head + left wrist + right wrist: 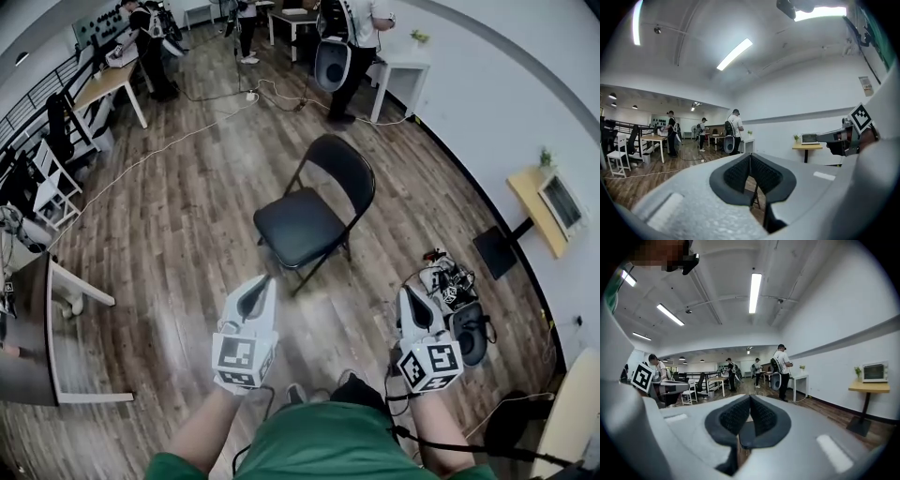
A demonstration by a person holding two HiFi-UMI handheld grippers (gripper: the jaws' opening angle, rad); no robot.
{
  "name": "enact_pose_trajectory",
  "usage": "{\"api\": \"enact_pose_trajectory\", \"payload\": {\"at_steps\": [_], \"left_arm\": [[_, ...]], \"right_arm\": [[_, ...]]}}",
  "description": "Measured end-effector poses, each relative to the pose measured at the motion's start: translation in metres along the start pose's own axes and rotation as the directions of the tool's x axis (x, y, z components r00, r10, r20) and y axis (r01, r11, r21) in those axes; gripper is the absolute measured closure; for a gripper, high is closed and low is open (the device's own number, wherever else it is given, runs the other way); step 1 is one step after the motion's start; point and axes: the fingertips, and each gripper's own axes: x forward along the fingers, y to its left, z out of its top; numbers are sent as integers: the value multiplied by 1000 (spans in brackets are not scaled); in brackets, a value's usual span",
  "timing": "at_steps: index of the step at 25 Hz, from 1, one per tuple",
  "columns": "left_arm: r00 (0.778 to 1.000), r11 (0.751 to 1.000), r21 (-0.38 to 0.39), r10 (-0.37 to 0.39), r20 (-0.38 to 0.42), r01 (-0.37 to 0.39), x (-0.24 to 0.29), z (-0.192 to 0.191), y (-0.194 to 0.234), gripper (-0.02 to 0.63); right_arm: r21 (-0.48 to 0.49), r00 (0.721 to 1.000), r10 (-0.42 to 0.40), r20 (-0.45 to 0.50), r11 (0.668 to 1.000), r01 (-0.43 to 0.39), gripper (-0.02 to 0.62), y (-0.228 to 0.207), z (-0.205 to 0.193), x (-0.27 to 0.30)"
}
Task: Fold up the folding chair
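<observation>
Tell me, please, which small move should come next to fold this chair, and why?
Probably bring the left tongs forward toward the seat of the folding chair. The chair stands unfolded with its seat down, and the left tongs and the right tongs are both shut, empty and not touching it.

— What do you see around you?
— At my twelve o'clock a person (pixel 352 37) stands by a white desk (pixel 403 70). At eleven another person (pixel 148 42) stands beside a wooden desk (pixel 111 82).
— And lower down?
— A white cable (pixel 141 161) runs across the wood floor (pixel 178 234) toward my ten. At three, a yellow desk (pixel 536 202) by the wall. At four, a heap of gear (pixel 450 281).
</observation>
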Motion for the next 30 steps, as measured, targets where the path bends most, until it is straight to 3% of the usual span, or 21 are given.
{"api": "enact_pose_trajectory", "payload": {"at_steps": [6,16,30], "left_arm": [[999,999,-39,17,-41,-19,23,-27,29,589],[990,995,5,103,-97,-103,112,-25,58,589],[967,984,8,178,-183,-180,195,-44,55,589]], "right_arm": [[14,998,0,-60,1000,1,591,-3,-18,36],[86,987,125,-105,989,-117,591,-41,-29,153],[143,969,204,-137,972,-184,591,-107,-33,245]]}}
